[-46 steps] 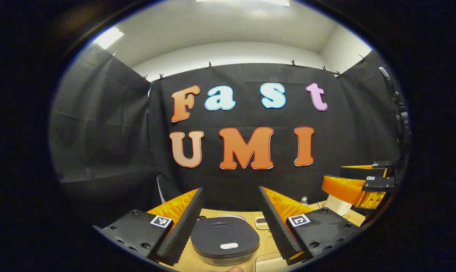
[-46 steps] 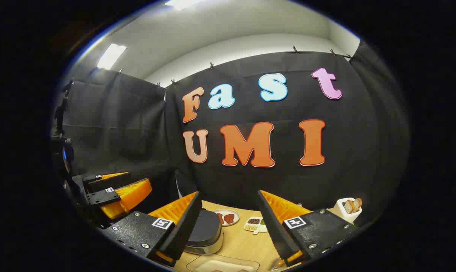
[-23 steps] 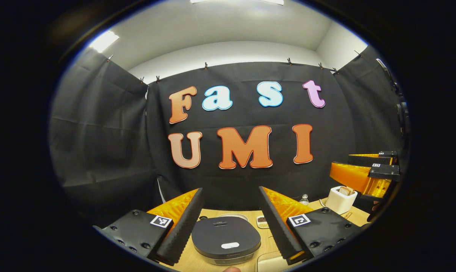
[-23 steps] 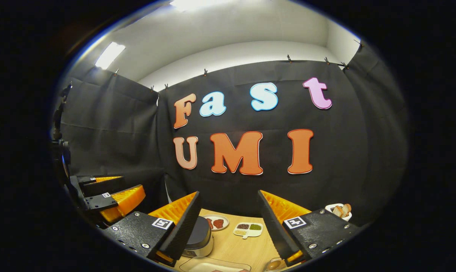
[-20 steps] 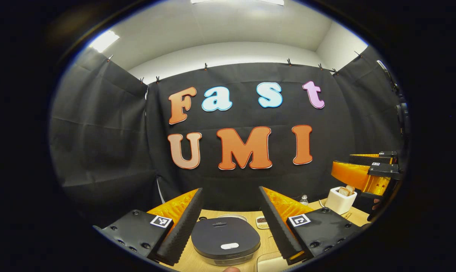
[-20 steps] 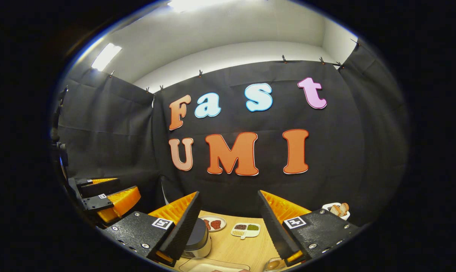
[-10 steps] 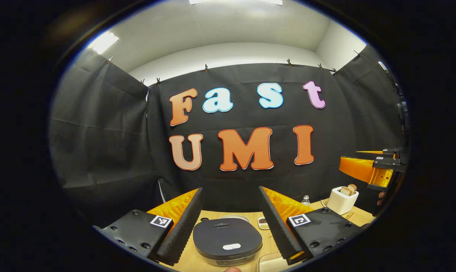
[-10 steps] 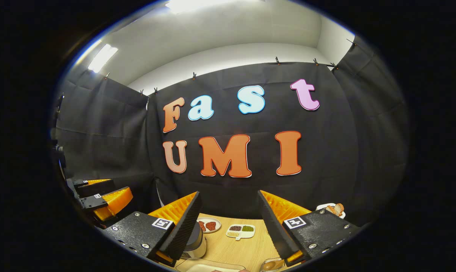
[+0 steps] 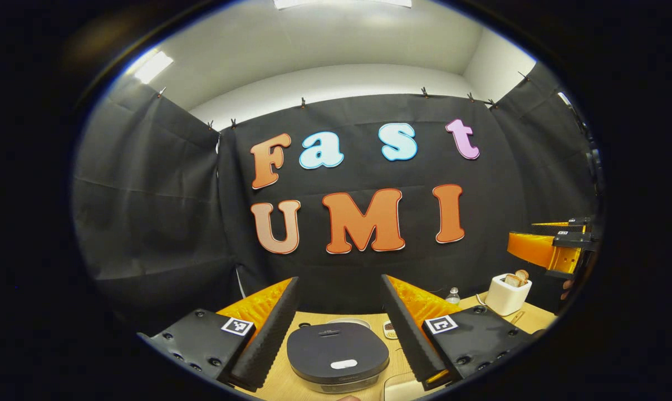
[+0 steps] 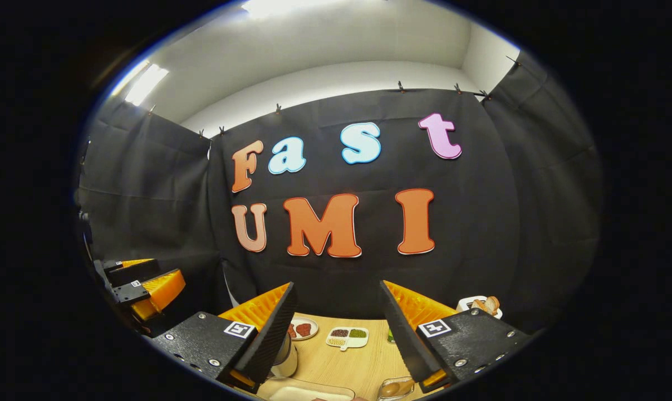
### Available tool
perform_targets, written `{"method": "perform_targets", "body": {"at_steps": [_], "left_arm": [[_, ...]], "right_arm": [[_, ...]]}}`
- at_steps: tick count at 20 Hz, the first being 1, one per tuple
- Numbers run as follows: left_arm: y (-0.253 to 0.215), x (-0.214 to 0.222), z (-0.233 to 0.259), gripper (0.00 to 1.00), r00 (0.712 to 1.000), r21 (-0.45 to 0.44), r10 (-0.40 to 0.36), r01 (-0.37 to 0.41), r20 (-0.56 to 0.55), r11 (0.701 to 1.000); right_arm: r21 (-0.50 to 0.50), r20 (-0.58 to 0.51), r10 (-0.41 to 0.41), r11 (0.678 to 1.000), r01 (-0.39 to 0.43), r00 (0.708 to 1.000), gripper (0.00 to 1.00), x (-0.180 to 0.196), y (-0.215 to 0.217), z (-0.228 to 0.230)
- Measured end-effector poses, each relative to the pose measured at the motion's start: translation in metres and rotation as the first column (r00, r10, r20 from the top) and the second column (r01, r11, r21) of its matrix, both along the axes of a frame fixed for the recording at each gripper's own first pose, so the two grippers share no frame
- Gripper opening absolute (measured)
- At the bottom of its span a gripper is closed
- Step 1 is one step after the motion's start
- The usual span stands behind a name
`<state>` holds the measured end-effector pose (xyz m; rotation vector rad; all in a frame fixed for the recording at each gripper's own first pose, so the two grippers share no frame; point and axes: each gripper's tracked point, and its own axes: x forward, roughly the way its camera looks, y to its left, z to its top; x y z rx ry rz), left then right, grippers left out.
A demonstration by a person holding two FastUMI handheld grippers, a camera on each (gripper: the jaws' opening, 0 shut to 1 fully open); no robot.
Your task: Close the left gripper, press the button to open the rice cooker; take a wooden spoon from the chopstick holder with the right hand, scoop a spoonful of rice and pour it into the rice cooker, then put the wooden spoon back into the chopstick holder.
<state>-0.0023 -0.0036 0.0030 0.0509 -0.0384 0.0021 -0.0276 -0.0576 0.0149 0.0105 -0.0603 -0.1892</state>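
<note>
Left gripper (image 9: 340,289): jaws held wide, nothing between them, raised above the rice cooker (image 9: 338,355). Rice cooker: dark lid shut, pale button (image 9: 344,364) at its near edge, set on the wooden table (image 9: 291,384), seen between the two fingers (image 9: 266,340). Beyond the rice cooker, a plate rim (image 9: 347,321) and a divided dish (image 9: 390,329) are seen; farther right, a small bottle (image 9: 453,296) and a white holder (image 9: 507,294) with bread slices. Right gripper (image 10: 338,292): jaws likewise wide, nothing held, raised to the right of the rice cooker (image 10: 284,356), with a plate (image 10: 301,328) and a divided dish (image 10: 347,336) beyond it.
</note>
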Motion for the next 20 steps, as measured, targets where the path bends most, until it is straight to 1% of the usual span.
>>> {"method": "perform_targets", "body": {"at_steps": [1, 3, 4, 6, 8, 9, 10, 11, 12, 13, 15, 16, 17, 20], "left_arm": [[-0.001, 0.0, -0.002, 1.0, 1.0, 0.001, -0.002, 0.002, 0.0, 1.0], [-0.002, 0.001, -0.004, 0.92, 1.0, -0.007, -0.005, 0.005, -0.005, 1.0], [-0.001, 0.002, -0.005, 0.92, 1.0, -0.009, 0.002, -0.003, -0.012, 1.0], [0.001, 0.007, -0.014, 0.64, 0.999, -0.01, 0.009, -0.01, -0.047, 1.0], [0.016, 0.014, -0.031, 0.35, 0.992, -0.01, 0.071, -0.072, -0.109, 0.997], [0.014, 0.016, -0.042, 0.21, 0.986, -0.034, 0.067, -0.073, -0.152, 0.997], [0.009, 0.015, -0.054, 0.07, 0.98, -0.071, 0.036, -0.051, -0.196, 0.996], [0.016, 0.014, -0.057, 0.08, 0.97, -0.074, 0.061, -0.08, -0.234, 0.994], [0.018, 0.019, -0.072, 0.06, 0.96, -0.057, 0.087, -0.105, -0.265, 0.993], [0.014, 0.021, -0.091, 0.05, 0.945, -0.053, 0.076, -0.097, -0.317, 0.994], [0.01, 0.019, -0.112, 0.05, 0.92, -0.08, 0.058, -0.096, -0.387, 0.992], [0.009, 0.021, -0.121, 0.05, 0.904, -0.073, 0.051, -0.091, -0.425, 0.993], [0.017, 0.024, -0.126, 0.05, 0.889, -0.054, 0.071, -0.107, -0.452, 0.993], [0.025, 0.03, -0.144, 0.05, 0.847, -0.03, 0.093, -0.128, -0.523, 0.991]], "right_arm": [[0.002, -0.001, -0.003, 1.0, 0.003, 1.0, 0.91, 0.0, -0.002, 0.0], [0.002, -0.005, -0.012, 1.0, 0.012, 1.0, 0.91, -0.002, -0.005, -0.001], [0.002, -0.008, -0.016, 1.0, 0.016, 1.0, 0.91, -0.002, -0.006, -0.002], [0.005, -0.013, -0.017, 1.0, 0.017, 1.0, 0.91, -0.002, -0.006, -0.004], [0.004, -0.016, -0.014, 1.0, 0.014, 1.0, 0.91, -0.003, -0.006, -0.005], [0.003, -0.017, -0.015, 1.0, 0.015, 1.0, 0.92, -0.003, -0.005, -0.005], [0.001, -0.019, -0.015, 1.0, 0.015, 1.0, 0.91, -0.003, -0.006, -0.006], [-0.003, -0.023, -0.018, 1.0, 0.018, 1.0, 0.91, -0.002, -0.006, -0.006], [-0.005, -0.025, -0.019, 1.0, 0.019, 0.999, 0.93, -0.002, -0.007, -0.008], [-0.007, -0.028, -0.019, 1.0, 0.019, 0.999, 0.91, -0.002, -0.007, -0.009], [-0.012, -0.037, -0.021, 1.0, 0.021, 0.999, 0.93, -0.001, -0.009, -0.011], [-0.014, -0.041, -0.023, 1.0, 0.022, 0.999, 0.92, -0.001, -0.01, -0.013], [-0.015, -0.043, -0.02, 1.0, 0.019, 0.999, 0.92, 0.0, -0.01, -0.013], [-0.024, -0.053, -0.026, 0.999, 0.025, 0.998, 0.91, 0.001, -0.015, -0.018]]}}
